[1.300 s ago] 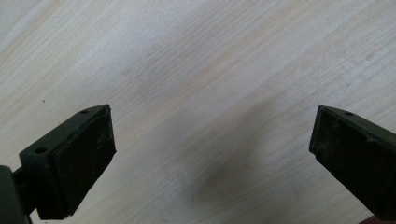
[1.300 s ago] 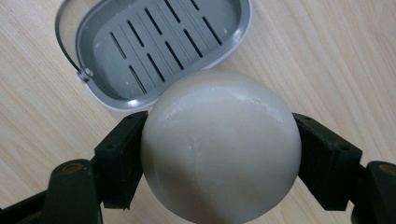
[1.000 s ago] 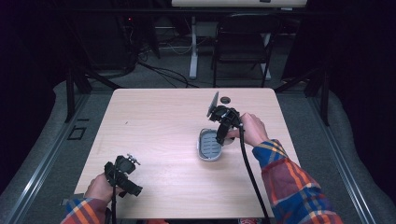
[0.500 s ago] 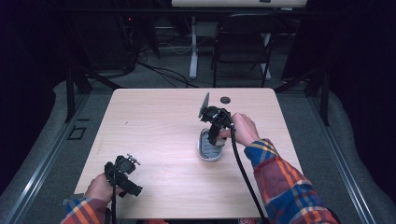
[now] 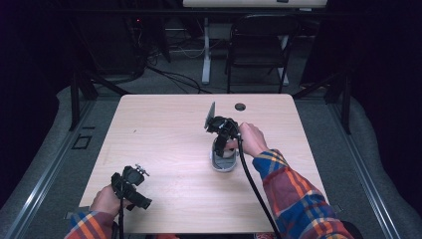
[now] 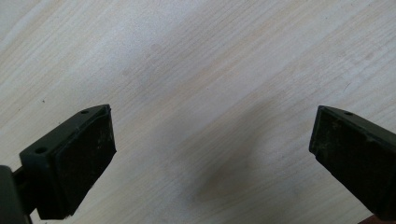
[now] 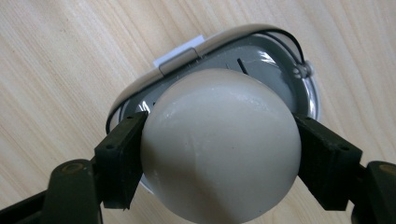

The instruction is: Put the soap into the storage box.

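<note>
1. Pale wood table (image 5: 164,134), light grain, bare over most of its top.
2. Right gripper (image 7: 219,154) clamps a cream, egg-shaped ball (image 7: 219,144); both pads press its sides, jaws pointing down at the table.
3. Ball hangs directly over a grey oval dish (image 7: 275,60) with a shiny rim and a thin black wire along its edge; cannot tell whether ball and dish touch.
4. High view: right gripper (image 5: 223,144) sits right of table centre, the dish (image 5: 223,163) under it, the person's right hand (image 5: 254,139) just behind, plaid sleeve trailing to the near edge.
5. Left gripper (image 6: 212,154) has jaws spread wide, nothing between them, bare wood beneath.
6. High view: left gripper (image 5: 130,186) is held low at the near left corner, well apart from the dish.
7. Small dark round hole (image 5: 240,106) near the far edge of the table.
</note>
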